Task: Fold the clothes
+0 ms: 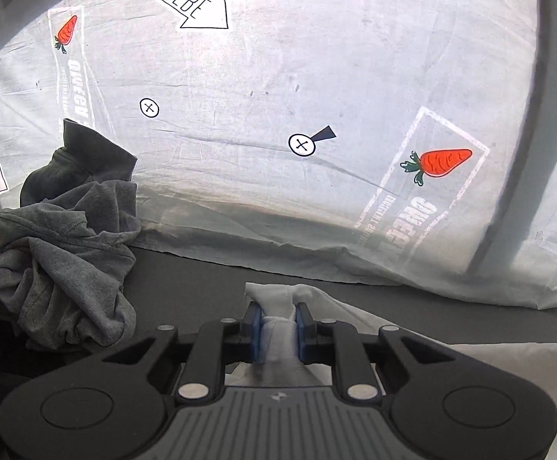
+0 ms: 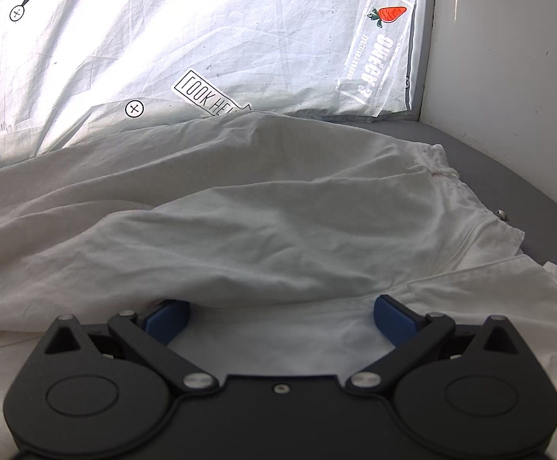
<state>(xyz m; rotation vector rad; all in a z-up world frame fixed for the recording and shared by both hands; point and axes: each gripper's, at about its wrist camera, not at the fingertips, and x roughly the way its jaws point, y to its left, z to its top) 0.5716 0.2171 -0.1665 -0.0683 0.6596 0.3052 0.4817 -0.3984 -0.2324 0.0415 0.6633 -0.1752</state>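
Left wrist view: a crumpled grey garment point(image 1: 67, 253) waits in a heap at the left on the dark desk point(image 1: 201, 268), apart from the work, while the left tool point(image 1: 277, 320) is clamped on a bunched edge of the white garment point(image 1: 278, 295) directly between its blue pads, seemingly to lift that edge for a fold. In the right wrist view the white garment point(image 2: 278, 211) spreads across the desk ahead of and under the right tool point(image 2: 282, 312), whose jaws stand wide apart, gripping nothing, with a fold of cloth draped over them.
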